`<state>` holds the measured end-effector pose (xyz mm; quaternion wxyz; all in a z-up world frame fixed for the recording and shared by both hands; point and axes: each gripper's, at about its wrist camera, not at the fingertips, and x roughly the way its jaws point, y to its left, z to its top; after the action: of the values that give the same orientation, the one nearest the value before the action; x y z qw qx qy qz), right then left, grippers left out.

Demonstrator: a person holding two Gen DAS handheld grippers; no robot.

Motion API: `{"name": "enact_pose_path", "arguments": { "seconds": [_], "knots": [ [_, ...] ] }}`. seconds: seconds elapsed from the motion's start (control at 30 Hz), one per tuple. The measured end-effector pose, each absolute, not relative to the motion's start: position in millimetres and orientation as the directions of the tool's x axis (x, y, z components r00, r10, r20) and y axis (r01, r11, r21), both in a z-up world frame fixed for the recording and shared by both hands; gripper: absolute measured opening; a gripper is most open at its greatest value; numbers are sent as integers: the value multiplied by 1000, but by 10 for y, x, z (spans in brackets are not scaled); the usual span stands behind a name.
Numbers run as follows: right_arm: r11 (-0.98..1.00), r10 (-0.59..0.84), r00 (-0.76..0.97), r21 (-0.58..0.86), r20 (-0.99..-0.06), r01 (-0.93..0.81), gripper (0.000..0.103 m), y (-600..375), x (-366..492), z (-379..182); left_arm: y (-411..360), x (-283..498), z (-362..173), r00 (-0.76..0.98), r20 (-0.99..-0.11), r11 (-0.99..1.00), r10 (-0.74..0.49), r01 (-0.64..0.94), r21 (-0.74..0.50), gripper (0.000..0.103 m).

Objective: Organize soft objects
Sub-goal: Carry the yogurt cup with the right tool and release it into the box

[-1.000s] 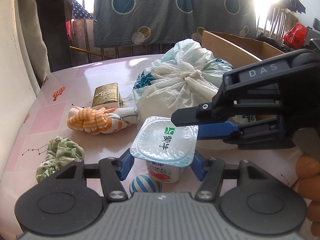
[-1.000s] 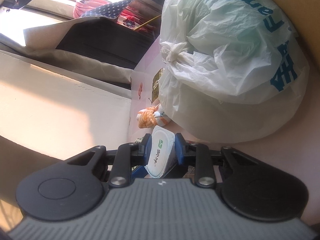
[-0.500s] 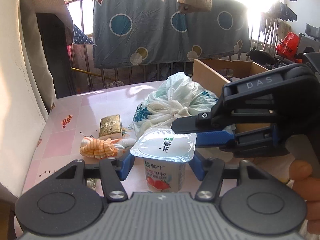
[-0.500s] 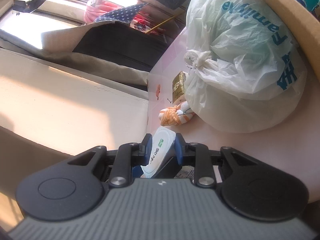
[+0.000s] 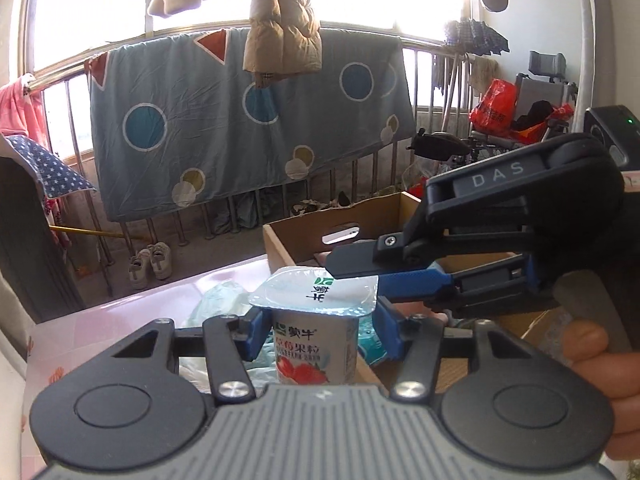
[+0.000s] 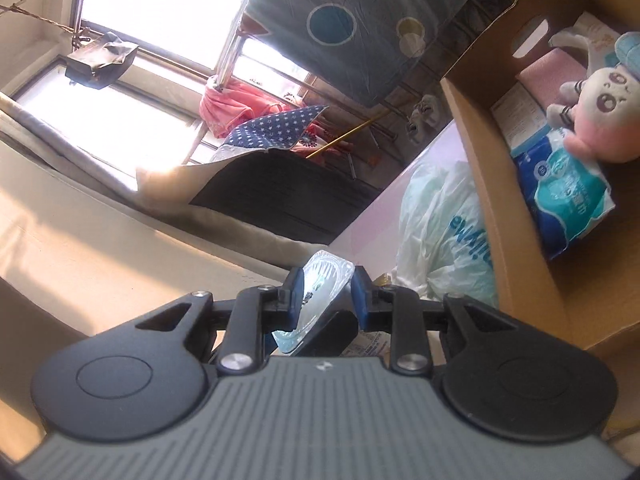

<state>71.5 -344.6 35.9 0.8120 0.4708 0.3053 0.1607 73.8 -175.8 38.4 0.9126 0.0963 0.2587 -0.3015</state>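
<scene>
left tool (image 5: 316,330): black linkage arms, blue pads, silver screws, grey ribbed housing, two round black discs
right tool (image 5: 352,270): black body, white "DAS" lettering, blue finger, silver screw
right hand (image 5: 600,368): bare skin, fingers on grey trigger

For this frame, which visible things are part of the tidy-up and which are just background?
In play: yogurt cup held by the left gripper; right gripper at its foil lid; cardboard box; plush toy; tissue pack; tied plastic bag.

Background: hanging blanket; jacket; shoes.
</scene>
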Motion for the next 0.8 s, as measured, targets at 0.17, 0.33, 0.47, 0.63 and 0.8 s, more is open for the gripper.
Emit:
{"name": "enact_pose_path", "arguments": {
  "seconds": [0.17, 0.33, 0.47, 0.63, 0.8],
  "knots": [
    [491, 485, 779, 861, -397, 134, 26, -4095, 643, 220, -2252, 954, 186, 565, -602, 752, -564, 652, -92, 55],
    [472, 478, 753, 855, -452, 214, 26, -4517, 625, -77, -2570, 1121, -57, 483, -673, 718, -561, 687, -106, 55],
    [446, 532, 688, 854, -494, 269, 27, -4645, 764, -373, -2620, 1214, -243, 438, -732, 718, -522, 689, -100, 55],
    [464, 575, 590, 820, -566, 334, 32, -4638, 970, -670, -2580, 1218, -364, 431, -760, 710, -487, 702, -57, 58],
    [493, 577, 585, 814, -570, 307, 32, -4618, 1023, -670, -2455, 1178, -316, 449, -744, 708, -494, 705, -44, 59]
  ]
}}
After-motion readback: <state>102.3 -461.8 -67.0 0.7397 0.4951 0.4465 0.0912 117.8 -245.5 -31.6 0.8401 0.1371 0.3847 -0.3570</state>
